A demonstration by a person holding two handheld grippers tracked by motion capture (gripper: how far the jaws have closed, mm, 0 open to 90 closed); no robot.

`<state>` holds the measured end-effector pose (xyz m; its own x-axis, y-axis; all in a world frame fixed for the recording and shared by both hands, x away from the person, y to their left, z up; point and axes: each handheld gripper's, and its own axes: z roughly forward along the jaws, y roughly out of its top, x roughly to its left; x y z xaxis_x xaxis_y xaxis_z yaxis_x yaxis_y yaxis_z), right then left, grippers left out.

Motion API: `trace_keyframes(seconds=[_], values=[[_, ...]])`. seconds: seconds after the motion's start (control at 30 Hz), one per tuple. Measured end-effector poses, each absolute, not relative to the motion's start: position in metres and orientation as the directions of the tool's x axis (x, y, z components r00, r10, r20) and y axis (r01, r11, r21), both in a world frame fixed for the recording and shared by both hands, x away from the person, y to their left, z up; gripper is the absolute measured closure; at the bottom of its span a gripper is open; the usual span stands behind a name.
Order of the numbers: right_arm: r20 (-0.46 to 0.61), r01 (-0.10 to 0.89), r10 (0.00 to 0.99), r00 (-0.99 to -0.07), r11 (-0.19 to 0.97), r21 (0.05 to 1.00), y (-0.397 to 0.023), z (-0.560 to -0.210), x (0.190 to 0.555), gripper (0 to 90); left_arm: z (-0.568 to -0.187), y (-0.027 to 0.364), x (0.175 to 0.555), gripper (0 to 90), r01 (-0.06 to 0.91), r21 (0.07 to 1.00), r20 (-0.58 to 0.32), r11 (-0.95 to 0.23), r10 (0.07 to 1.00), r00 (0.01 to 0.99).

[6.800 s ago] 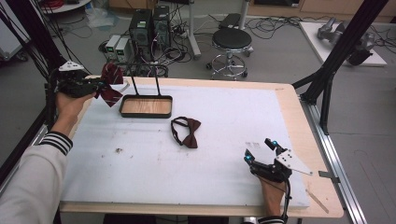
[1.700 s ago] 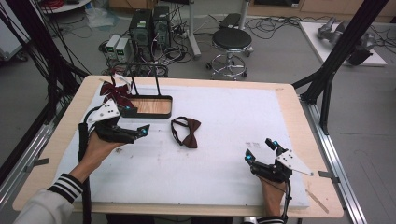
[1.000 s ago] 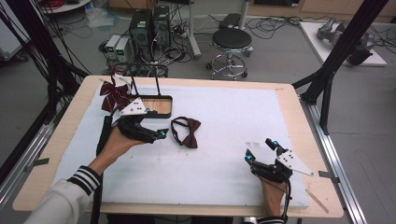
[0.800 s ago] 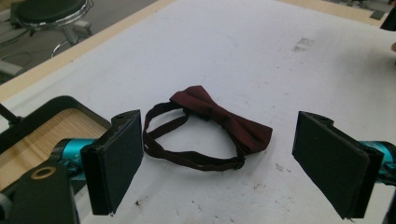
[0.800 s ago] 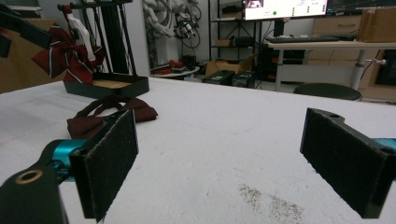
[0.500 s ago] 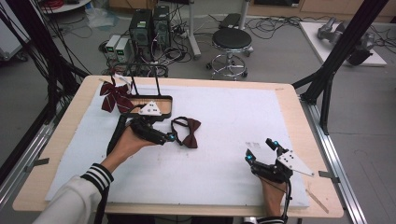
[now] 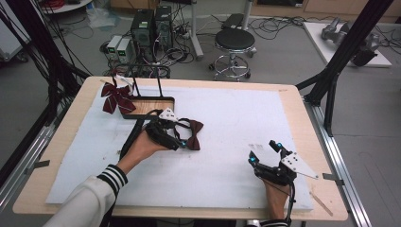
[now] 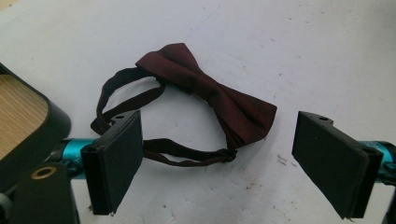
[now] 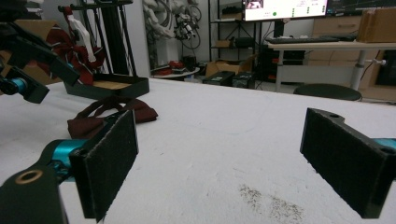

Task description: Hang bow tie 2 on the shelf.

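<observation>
At the far left of the high view a red ribbon bow (image 7: 117, 97) hangs on the black stand (image 7: 146, 90), whose wood-lined base tray (image 7: 153, 106) sits on the white surface (image 7: 236, 118); in the right gripper view the same ribbon bow (image 9: 70, 46) shows at the upper left, above the tray (image 9: 109, 86). Just right of the tray, the left gripper (image 7: 182, 142) is held low over the dark maroon bow tie (image 7: 191, 132), the person's hand (image 7: 142, 146) and striped sleeve cuff (image 7: 112, 177) coming up from the lower left; its jaws stand wide apart, holding nothing. In the left gripper view the bow tie (image 8: 210, 91) lies flat on the surface between and beyond the two pads, its strap (image 8: 140, 121) looped out to the left and passing close by the left pad; whether that pad touches the strap cannot be told. Well apart to the right, near the front edge, the right gripper (image 7: 265, 153) rests by the surface with its grey plate (image 7: 298, 165) on top; its jaws are likewise wide open and empty, and its own view looks across the surface toward the bow tie (image 9: 112, 116).
</observation>
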<state>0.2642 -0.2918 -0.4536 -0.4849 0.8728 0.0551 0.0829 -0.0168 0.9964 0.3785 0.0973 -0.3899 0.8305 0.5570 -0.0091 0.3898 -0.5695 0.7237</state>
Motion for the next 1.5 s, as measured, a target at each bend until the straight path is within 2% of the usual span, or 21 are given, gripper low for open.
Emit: trace_keyframes(seconds=[0.7, 1.23, 1.5], values=[[0.070, 0.090, 0.871, -0.486, -0.029, 0.995, -0.292, -0.454, 0.264, 10.5, -0.408, 0.068, 0.386, 20.3, 0.481, 0.639, -0.041, -0.600, 0.598, 0.800], [0.062, 0.082, 0.871, -0.487, -0.025, 0.996, -0.293, -0.454, 0.264, 10.5, -0.417, 0.056, 0.387, 35.7, 0.506, 0.580, -0.049, -0.639, 0.593, 0.804], [0.064, 0.080, 0.871, -0.487, -0.028, 0.996, -0.293, -0.454, 0.264, 10.5, -0.422, 0.053, 0.389, 50.1, 0.523, 0.553, -0.079, -0.648, 0.584, 0.808]])
